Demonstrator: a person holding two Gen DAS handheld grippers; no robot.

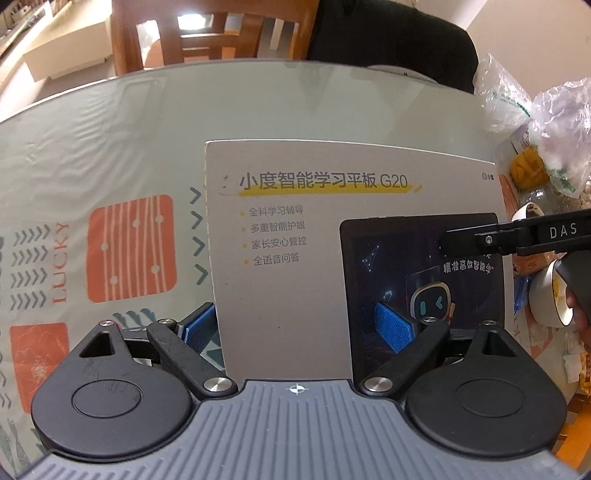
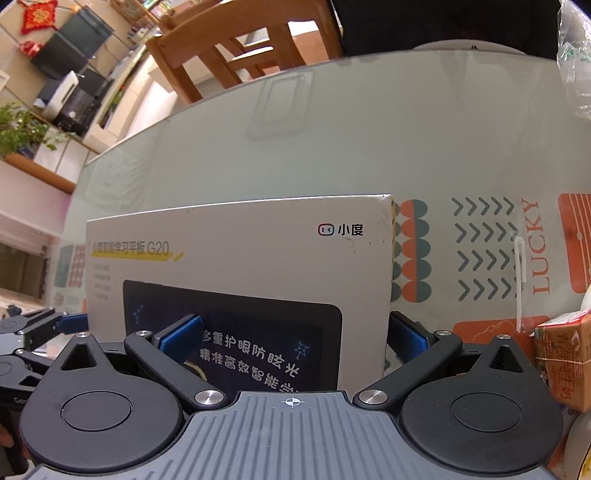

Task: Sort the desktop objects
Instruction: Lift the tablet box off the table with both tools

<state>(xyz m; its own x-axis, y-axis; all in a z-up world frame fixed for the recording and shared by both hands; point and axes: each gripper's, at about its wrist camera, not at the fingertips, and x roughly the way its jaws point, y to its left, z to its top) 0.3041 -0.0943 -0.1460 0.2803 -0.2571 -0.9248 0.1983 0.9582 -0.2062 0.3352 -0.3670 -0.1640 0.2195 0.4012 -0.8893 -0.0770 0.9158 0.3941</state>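
Two grippers (image 1: 297,328) (image 2: 291,338) straddling tablet box (image 1: 295,295) (lying flat)

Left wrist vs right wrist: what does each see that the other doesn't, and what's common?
Only the left wrist view: plastic bags, a white bowl, the box's four bullet lines, and the right gripper reaching over the box.

Only the right wrist view: an orange carton, a potted plant, a red knot ornament, and the left gripper at the box's left edge.

Both: the tablet box, the patterned glass-topped table, a wooden chair.
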